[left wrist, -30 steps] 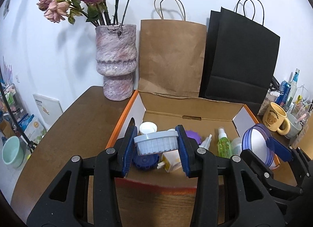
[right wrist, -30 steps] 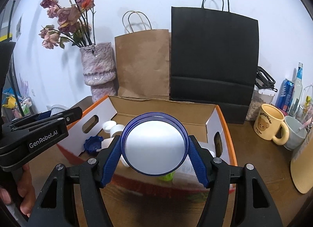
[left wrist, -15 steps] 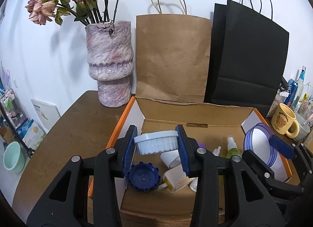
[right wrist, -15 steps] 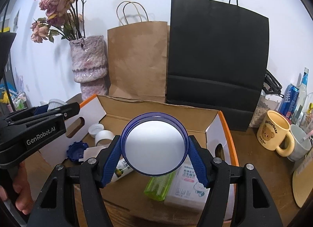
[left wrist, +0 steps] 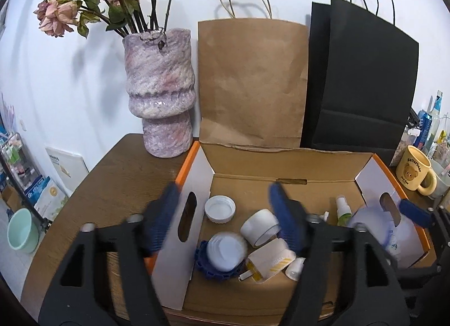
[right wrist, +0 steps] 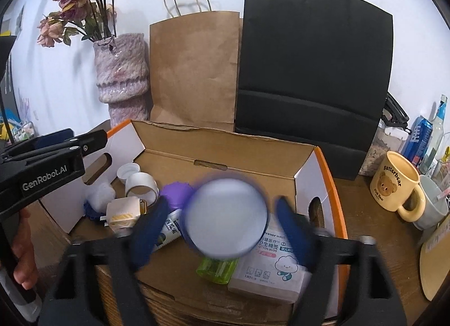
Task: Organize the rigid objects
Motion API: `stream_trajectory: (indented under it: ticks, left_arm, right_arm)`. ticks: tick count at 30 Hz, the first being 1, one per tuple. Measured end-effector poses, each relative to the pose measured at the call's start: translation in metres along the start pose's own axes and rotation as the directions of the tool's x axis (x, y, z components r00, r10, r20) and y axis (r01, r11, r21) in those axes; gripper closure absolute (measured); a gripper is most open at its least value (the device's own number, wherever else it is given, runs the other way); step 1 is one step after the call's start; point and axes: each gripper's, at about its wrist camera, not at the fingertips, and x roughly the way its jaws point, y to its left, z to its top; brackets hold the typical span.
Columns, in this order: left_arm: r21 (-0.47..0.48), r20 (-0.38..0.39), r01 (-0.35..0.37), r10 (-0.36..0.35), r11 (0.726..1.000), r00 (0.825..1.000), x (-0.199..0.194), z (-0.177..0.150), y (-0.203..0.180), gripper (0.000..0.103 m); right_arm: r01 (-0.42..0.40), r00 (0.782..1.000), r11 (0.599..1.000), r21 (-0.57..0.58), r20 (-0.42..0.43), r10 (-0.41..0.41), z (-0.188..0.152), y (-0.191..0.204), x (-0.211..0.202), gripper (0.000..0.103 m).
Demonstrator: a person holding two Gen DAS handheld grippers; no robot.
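Observation:
My left gripper (left wrist: 223, 216) hangs over the left end of the orange-rimmed cardboard box (left wrist: 185, 170), its jaws opening with nothing between them. Below it, a white ribbed cap (left wrist: 225, 250) lies in the box on a blue toothed lid (left wrist: 206, 268). My right gripper (right wrist: 222, 215) is over the box's right half (right wrist: 329, 174), jaws also opening. A round blue-rimmed dish (right wrist: 226, 217), blurred, sits loose between its fingers with gaps on both sides. Under the dish lie a green bottle (right wrist: 216, 268) and a cotton-bud pack (right wrist: 270, 264).
The box also holds a tape roll (left wrist: 260, 227), a white cap (left wrist: 220, 208), a plug (left wrist: 267, 264) and a purple lid (right wrist: 175, 192). Behind it stand a pink vase (left wrist: 160, 106), a brown bag (left wrist: 250, 81) and a black bag (left wrist: 360, 87). A bear mug (right wrist: 393, 188) stands at the right.
Both grippers' jaws have spread. The white ribbed cap has left the left fingers and landed in the box on the blue lid. The round dish has come free of the right pads.

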Motion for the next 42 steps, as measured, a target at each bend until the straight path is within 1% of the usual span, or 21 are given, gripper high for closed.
stream_trajectory:
  ticks: [1,2,3,8,25,28,36,42]
  left_arm:
    - [-0.007,0.009,-0.003,0.003,1.000,1.000,-0.002,0.001,0.002,0.010]
    - [-0.014,0.018,-0.009,0.009,1.000,1.000,-0.003,0.001,0.003,0.000]
    - [-0.020,0.027,-0.011,0.011,1.000,1.000,-0.005,0.002,0.005,0.000]
    - [-0.050,0.023,-0.005,0.006,0.999,1.000,-0.005,0.004,0.012,0.000]
    - [-0.042,0.029,-0.007,0.008,0.999,1.000,-0.014,0.003,0.013,0.000]
    - [-0.030,0.034,0.004,-0.003,1.000,0.999,-0.019,0.003,0.012,0.000]
    - [0.001,0.069,0.004,-0.004,1.000,0.998,-0.041,-0.001,0.012,0.000]
    - [0.025,0.089,0.016,-0.018,1.000,0.996,-0.060,-0.007,0.009,0.000]
  right_arm:
    - [0.006,1.000,1.000,0.000,0.004,-0.006,0.000,0.000,-0.001,0.000]
    - [0.011,1.000,1.000,-0.002,0.011,-0.011,0.000,-0.001,-0.003,0.000]
    - [0.012,1.000,1.000,-0.001,0.015,-0.012,0.000,-0.001,-0.004,0.000]
    - [0.008,1.000,1.000,0.009,0.026,-0.008,0.002,-0.004,-0.008,0.000]
    - [-0.001,0.999,1.000,0.002,0.037,0.001,0.002,-0.003,-0.015,0.000]
    - [-0.005,0.999,1.000,0.000,0.041,0.005,0.003,-0.002,-0.018,0.000]
    - [-0.011,0.998,1.000,-0.009,0.066,0.012,0.000,0.000,-0.035,0.000]
    - [-0.017,0.997,1.000,-0.023,0.073,0.018,-0.008,0.002,-0.053,0.000]
